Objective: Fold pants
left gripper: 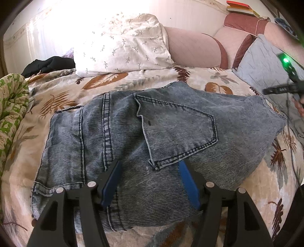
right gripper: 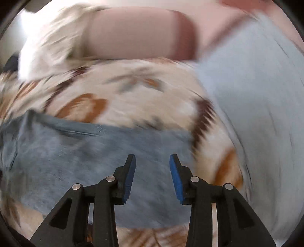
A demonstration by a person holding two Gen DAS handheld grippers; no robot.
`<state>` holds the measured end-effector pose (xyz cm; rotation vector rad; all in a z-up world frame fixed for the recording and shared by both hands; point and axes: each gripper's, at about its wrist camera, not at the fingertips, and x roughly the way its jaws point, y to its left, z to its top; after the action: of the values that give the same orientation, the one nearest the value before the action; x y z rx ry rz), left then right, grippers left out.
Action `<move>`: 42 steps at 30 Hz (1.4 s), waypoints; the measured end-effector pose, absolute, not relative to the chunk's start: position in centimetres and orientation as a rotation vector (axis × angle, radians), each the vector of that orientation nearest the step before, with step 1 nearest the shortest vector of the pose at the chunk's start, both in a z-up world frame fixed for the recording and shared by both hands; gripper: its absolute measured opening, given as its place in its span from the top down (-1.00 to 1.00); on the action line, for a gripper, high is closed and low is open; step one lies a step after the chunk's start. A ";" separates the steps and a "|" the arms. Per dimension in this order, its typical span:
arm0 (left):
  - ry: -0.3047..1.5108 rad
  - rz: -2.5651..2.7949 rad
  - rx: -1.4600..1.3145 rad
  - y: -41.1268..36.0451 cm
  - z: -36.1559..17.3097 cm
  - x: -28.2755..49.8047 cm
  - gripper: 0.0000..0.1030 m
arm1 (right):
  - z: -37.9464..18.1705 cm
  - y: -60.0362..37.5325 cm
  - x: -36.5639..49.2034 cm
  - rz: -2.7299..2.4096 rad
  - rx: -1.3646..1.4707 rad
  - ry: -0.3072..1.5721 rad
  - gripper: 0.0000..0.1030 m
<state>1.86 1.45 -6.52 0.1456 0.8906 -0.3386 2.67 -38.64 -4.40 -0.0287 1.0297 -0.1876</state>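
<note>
Hovering low over the folded jeans (left gripper: 152, 144), the left gripper (left gripper: 150, 167) has its blue pads (left gripper: 187, 182) spread apart, with nothing pinched between them; denim lies under the gap, and whether the tips touch the cloth cannot be told. The jeans rest in a thick, roughly folded bundle in the middle of the leaf-patterned bedspread (left gripper: 218, 76), a back pocket (left gripper: 178, 131) facing up and a double-stitched seam running down the left part of the bundle.

Seen from the right wrist camera, which is heavily blurred, the right gripper (right gripper: 153, 161) is also released: its two fingers stand parted over the near right part of the denim, gripping nothing. Its black body with a green light (left gripper: 285, 60) shows at the right edge of the left view, well apart from the left gripper, with part of a hand (left gripper: 300, 108) beside it.

Beyond the jeans a white pillow with small sprigs (left gripper: 121, 43) leans at the head of the bed, a dark garment (left gripper: 49, 64) lies to its left, and a green-patterned quilt (left gripper: 11, 102) bunches along the left edge. A pale blue cushion (left gripper: 264, 64) sits to the right, against a pink padded headboard (left gripper: 191, 49), with books (left gripper: 241, 7) stacked above it.
</note>
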 end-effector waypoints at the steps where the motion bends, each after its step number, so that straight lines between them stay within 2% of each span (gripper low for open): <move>1: 0.890 -0.339 0.147 1.4 -6.5 1.9 -0.29 | -4.6 -37.3 3.9 -0.123 -0.067 1.039 0.30; 7: 0.894 -0.342 0.147 1.4 -6.6 2.0 -0.31 | -7.5 -31.8 8.1 0.082 -0.384 1.121 0.28; 9: 0.895 -0.343 0.147 1.3 -6.6 2.0 -0.32 | -9.2 -31.3 9.0 0.129 -0.467 1.210 0.25; 13: 0.902 -0.343 0.155 1.2 -6.7 2.1 -0.36 | -10.9 -31.4 9.3 0.208 -0.552 1.261 0.08; 16: 0.900 -0.341 0.165 1.0 -6.7 2.0 -0.38 | -11.9 -31.2 10.0 0.224 -0.566 1.287 0.09; 19: 0.900 -0.340 0.167 0.9 -6.8 2.1 -0.39 | -12.1 -31.4 10.3 0.248 -0.507 1.329 0.47; 23: 0.902 -0.338 0.169 0.9 -6.7 2.0 -0.40 | -11.9 -30.4 9.3 0.234 -0.597 1.300 0.77; 28: 0.905 -0.337 0.168 0.9 -6.7 2.0 -0.40 | -10.9 -30.9 8.9 0.093 -0.685 1.203 0.85; 31: 0.905 -0.337 0.168 0.9 -6.7 2.0 -0.40 | -10.4 -33.2 10.3 -0.056 -0.607 1.169 0.86; 37: 0.908 -0.335 0.167 0.9 -6.6 2.0 -0.40 | -9.4 -33.1 9.7 0.066 -0.351 1.159 0.82; 39: 0.909 -0.336 0.168 0.8 -6.6 2.0 -0.40 | -8.6 -31.6 9.3 0.174 -0.299 1.126 0.74; 41: 0.911 -0.333 0.169 0.8 -6.6 2.0 -0.40 | -8.4 -30.0 9.2 0.224 -0.285 1.121 0.27; 42: 0.912 -0.333 0.169 0.8 -6.6 2.0 -0.40 | -8.2 -29.6 9.4 0.242 -0.280 1.112 0.24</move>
<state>1.99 0.83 -6.58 0.1688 0.9121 -0.3333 9.37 -29.59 -8.24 -0.2799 1.1120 0.2424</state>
